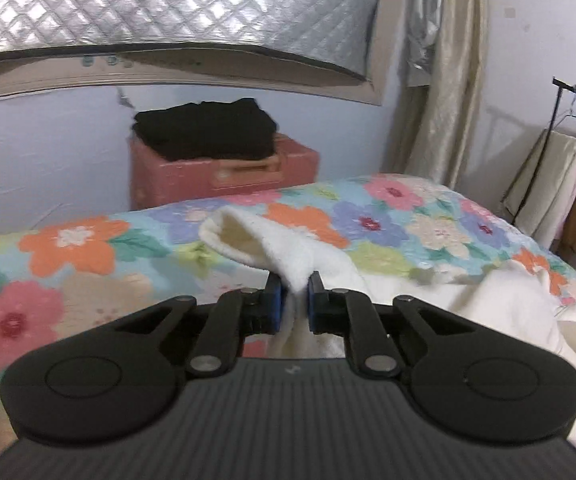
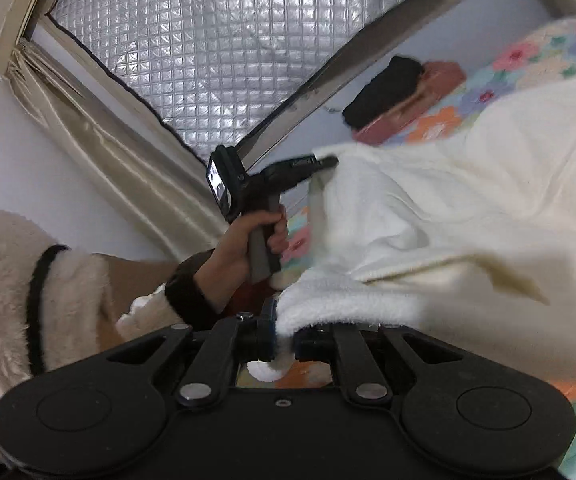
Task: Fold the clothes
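The left gripper [image 1: 295,300] is clenched on a fold of the cream garment [image 1: 428,312]; the right gripper [image 2: 283,334] pinches another edge; the cloth hangs between them over the floral bed [image 1: 87,248], its long axis running toward the far end; thin pinches may slip, I think.

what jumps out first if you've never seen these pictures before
The fluffy cream-white garment draped over the bright flower-patterned bedspread catches the eye, pinched at one edge by the left claw and at another by the right claw. Behind the bed, a folded black garment sits on a pink plastic box, below the quilted silver window cover.
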{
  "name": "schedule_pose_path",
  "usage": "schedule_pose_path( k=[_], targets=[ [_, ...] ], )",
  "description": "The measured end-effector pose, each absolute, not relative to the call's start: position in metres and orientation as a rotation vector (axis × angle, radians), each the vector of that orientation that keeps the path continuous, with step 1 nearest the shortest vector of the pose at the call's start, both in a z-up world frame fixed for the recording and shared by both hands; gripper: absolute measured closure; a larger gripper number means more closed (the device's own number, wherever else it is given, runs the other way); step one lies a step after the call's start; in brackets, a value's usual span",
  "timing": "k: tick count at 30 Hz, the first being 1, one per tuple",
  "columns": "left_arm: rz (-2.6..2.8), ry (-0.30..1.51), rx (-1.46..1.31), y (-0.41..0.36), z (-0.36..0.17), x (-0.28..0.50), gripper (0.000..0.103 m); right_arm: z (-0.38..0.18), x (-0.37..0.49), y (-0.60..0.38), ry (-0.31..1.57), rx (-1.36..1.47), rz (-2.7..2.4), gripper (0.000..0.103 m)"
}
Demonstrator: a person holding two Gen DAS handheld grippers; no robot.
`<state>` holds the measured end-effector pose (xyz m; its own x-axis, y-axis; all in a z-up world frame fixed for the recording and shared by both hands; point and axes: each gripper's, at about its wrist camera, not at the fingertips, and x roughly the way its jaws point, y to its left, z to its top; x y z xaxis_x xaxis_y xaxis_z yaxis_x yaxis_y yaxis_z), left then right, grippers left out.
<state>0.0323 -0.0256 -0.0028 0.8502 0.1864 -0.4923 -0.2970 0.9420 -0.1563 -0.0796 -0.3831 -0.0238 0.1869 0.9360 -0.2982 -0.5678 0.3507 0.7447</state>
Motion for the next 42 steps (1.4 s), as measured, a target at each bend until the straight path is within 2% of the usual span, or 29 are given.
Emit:
schedule_pose_path(
  k=[6,10,13,16,19,22,26,28,29,33,36,37,40,42],
  targets=[
    [0.278,0.603,-0.226,-0.011,-0.046,0.010,0.092,-0.067,-0.083,-0.354,1.054,0.524,1.036,0.092],
    [0.266,0.600,-0.225,-0.006,-0.045,-0.004,0.091,-0.053,-0.092,-0.359,1.017,0.548,1.071,0.092],
    [0.282,0.727,-0.217,0.004,-0.065,0.010,0.091,-0.046,-0.096,-0.364,0.998,0.538,1.101,0.092],
    [0.305,0.837,-0.175,0.005,-0.095,0.020,0.092,-0.059,-0.095,-0.354,1.090,0.482,1.032,0.092],
    [0.308,0.839,-0.103,-0.006,-0.103,0.018,0.092,-0.072,-0.097,-0.348,1.200,0.383,0.893,0.092],
    [0.298,0.851,-0.109,-0.006,-0.100,0.018,0.092,-0.073,-0.108,-0.347,1.189,0.268,0.837,0.091],
    [0.269,0.854,-0.164,-0.001,-0.081,0.017,0.091,-0.081,-0.105,-0.365,1.237,0.334,0.784,0.083],
    [0.245,0.844,-0.129,-0.007,-0.068,0.016,0.091,-0.074,-0.105,-0.377,1.220,0.299,0.755,0.070],
    [0.226,0.836,-0.104,-0.011,-0.061,0.016,0.090,-0.065,-0.105,-0.383,1.193,0.271,0.735,0.058],
    [0.117,0.808,-0.046,-0.033,-0.019,0.023,0.084,-0.025,-0.097,-0.416,1.078,0.191,0.620,0.045],
    [0.006,0.824,-0.023,-0.053,0.013,0.049,0.069,0.006,-0.077,-0.445,0.990,0.216,0.528,0.042],
    [-0.032,0.837,-0.013,-0.060,0.023,0.063,0.068,0.013,-0.067,-0.454,0.973,0.227,0.506,0.041],
    [-0.198,0.901,0.014,-0.087,0.041,0.109,0.068,0.034,-0.022,-0.469,0.896,0.186,0.395,0.040],
    [-0.245,0.988,0.088,-0.108,0.035,0.142,0.073,0.042,0.013,-0.466,0.842,0.121,0.258,0.040]
  ],
)
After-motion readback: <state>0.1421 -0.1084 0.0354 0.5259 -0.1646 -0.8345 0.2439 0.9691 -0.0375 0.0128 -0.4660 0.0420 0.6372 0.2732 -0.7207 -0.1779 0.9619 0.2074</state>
